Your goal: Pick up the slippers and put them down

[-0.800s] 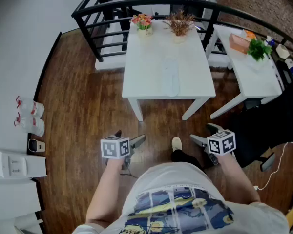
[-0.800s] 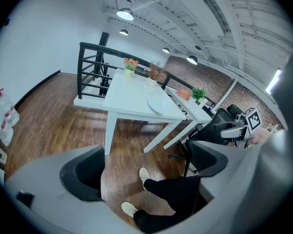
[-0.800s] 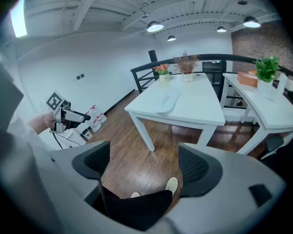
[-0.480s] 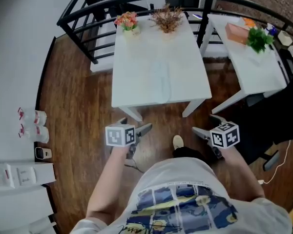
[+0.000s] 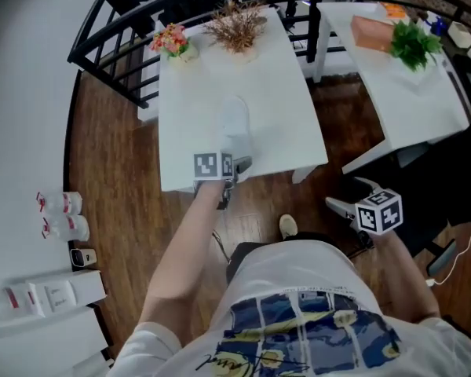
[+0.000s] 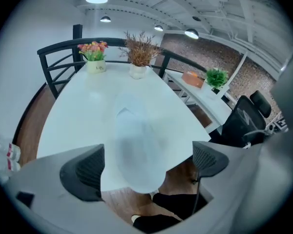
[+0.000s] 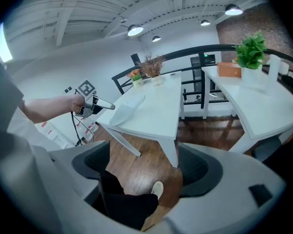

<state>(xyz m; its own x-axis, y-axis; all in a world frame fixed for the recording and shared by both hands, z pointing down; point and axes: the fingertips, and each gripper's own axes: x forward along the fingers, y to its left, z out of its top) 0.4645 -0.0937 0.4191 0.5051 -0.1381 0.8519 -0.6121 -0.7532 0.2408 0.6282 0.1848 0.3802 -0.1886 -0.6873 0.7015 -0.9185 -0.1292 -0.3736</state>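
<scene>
A pale white slipper [image 5: 235, 122] lies lengthwise on the white table [image 5: 286, 124]. In the left gripper view the slipper [image 6: 136, 147] shows blurred, with its near end out past the table's front edge. My left gripper [image 5: 234, 158] reaches over that edge with its jaws wide apart either side of the near end, and the pads do not touch it. The right gripper view shows the slipper [image 7: 125, 110] flat on the table with the left gripper [image 7: 101, 104] at its end. My right gripper [image 5: 348, 195] hangs low over the wood floor, open and empty.
A pot of flowers [image 5: 171, 41] and a dried bouquet [image 5: 235, 27] stand at the table's far end. A second white table [image 5: 412, 100] with a green plant [image 5: 412, 44] is at the right. Black railing [image 5: 118, 34] runs behind; bottles [image 5: 63, 214] sit on the floor at left.
My left gripper has risen from low over the floor and gone forward to the table's front edge, around the slipper's near end. The right gripper has stayed low.
</scene>
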